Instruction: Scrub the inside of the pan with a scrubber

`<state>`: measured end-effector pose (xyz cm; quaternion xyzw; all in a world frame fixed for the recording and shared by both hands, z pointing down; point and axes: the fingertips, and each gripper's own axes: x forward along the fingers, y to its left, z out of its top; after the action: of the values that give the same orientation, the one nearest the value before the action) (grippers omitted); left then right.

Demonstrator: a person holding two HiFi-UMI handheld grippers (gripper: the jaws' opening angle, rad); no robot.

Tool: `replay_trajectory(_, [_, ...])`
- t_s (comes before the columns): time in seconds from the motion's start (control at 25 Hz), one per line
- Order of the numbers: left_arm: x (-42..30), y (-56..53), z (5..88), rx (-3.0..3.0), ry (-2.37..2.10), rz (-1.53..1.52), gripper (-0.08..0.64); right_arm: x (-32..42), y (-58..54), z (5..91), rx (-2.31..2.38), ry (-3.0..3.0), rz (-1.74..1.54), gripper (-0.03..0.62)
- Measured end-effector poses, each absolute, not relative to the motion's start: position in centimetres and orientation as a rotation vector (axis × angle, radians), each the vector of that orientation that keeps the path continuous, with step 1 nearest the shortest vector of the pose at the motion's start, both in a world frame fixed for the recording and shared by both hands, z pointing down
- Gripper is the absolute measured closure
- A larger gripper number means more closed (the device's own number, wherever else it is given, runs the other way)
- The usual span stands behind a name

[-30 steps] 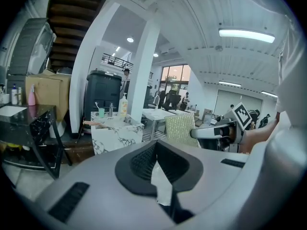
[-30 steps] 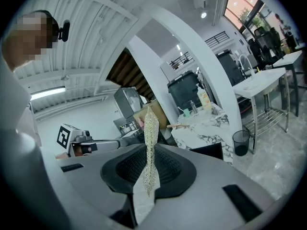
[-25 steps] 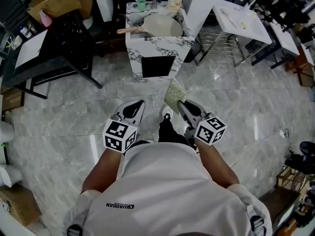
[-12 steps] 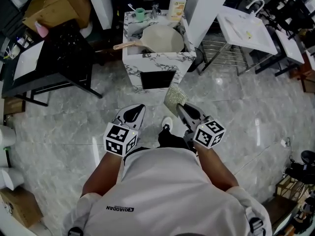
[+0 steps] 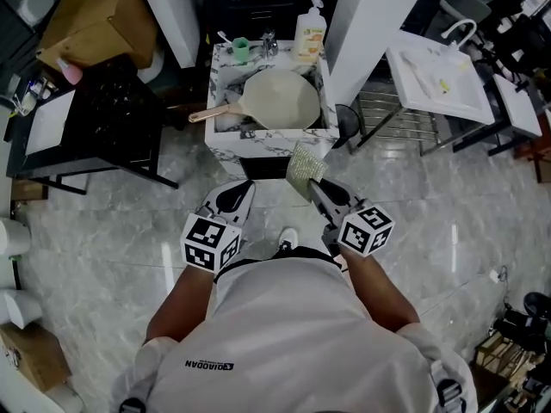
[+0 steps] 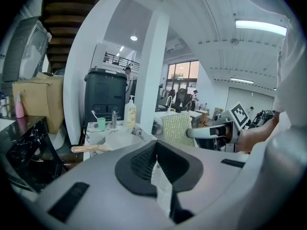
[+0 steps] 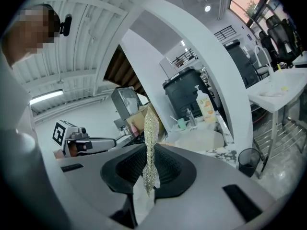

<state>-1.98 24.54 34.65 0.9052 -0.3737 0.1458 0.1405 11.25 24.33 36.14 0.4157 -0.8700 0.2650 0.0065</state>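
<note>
A pale round pan (image 5: pixel 281 100) with a wooden handle (image 5: pixel 211 114) lies in the small marble sink stand (image 5: pixel 225 140), ahead of both grippers. My right gripper (image 5: pixel 320 188) is shut on a glittery green-gold scrubber (image 5: pixel 305 167), which stands up edge-on between its jaws (image 7: pixel 150 143) just short of the stand's front edge. My left gripper (image 5: pixel 234 196) is shut with nothing in it, level with the right one and to its left. The left gripper view shows the pan (image 6: pixel 115 140) ahead and the scrubber (image 6: pixel 177 128) to the right.
A soap bottle (image 5: pixel 311 31), a green cup (image 5: pixel 240 50) and a tap (image 5: pixel 269 41) stand at the back of the stand. A black table (image 5: pixel 103 119) is at the left, a white basin on a wire rack (image 5: pixel 435 80) at the right, and a white pillar (image 5: pixel 370 15) behind.
The person has walked forward, so the sink stand and pan are nearer. Both grippers keep their pose, the right one still shut on the scrubber.
</note>
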Motion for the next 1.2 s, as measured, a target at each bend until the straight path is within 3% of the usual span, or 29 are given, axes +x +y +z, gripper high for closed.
replay_trajectory(0.4, [1.2,18.4,35.2,2.567,-1.145,0.453,0.546,14.4,17.7,37.1,1.223,-2.754,0.859,0.52])
replay_trajectory(1.2, [0.0,7.7,37.8,2.583,-1.07,0.549,0.545,14.3,8.8,39.4,1.307,-2.661,0.889,0.52])
